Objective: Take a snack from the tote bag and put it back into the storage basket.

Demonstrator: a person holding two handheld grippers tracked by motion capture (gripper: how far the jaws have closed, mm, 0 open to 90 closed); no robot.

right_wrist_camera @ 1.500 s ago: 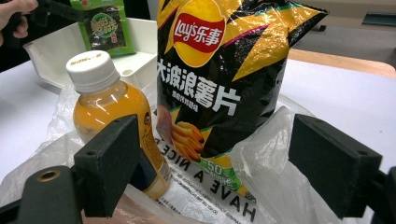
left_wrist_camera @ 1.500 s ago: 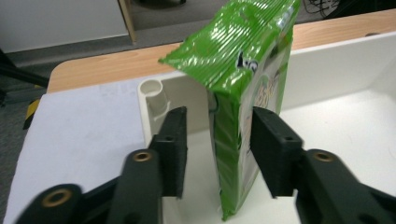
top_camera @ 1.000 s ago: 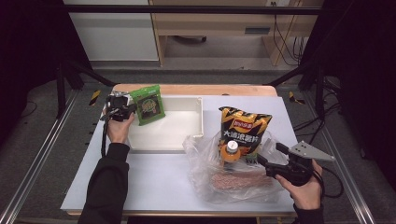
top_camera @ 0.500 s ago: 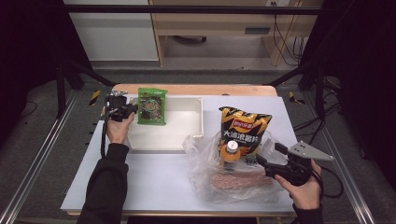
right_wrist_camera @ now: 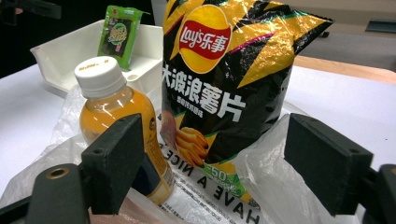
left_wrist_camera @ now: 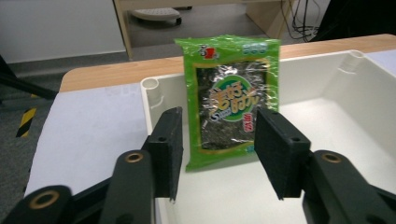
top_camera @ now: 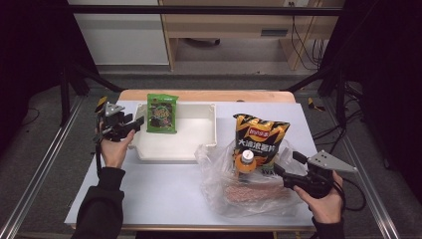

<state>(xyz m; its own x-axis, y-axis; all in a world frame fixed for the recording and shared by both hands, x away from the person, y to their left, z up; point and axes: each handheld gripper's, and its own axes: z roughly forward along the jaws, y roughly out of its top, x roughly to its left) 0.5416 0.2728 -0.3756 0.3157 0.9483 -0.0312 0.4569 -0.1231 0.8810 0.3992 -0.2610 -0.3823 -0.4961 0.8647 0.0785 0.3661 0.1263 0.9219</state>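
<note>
A white table (top_camera: 164, 184) carries a white tray (top_camera: 199, 144). The left gripper (top_camera: 133, 123), its jaws just opened and spread, sits just short of the green seaweed packet (left_wrist_camera: 231, 98), which stands upright in the tray ahead, untouched. The right gripper (top_camera: 278, 169) is spread wide before the chip bag (right_wrist_camera: 224, 79) and bottle (right_wrist_camera: 116, 116).

Seaweed packet (top_camera: 162, 113) upright in tray (top_camera: 199, 144), left of chip bag (top_camera: 260, 139)

a white-topped table (top_camera: 164, 189) with a wooden far edge carries a shallow white plastic tray (top_camera: 199, 144) at its left rear and a crumpled clear plastic bag (top_camera: 219, 169) at its right front. a black and yellow bag of crisps (top_camera: 261, 137) and an orange drink bottle with a white cap (top_camera: 245, 162) stand at the clear bag.
</note>
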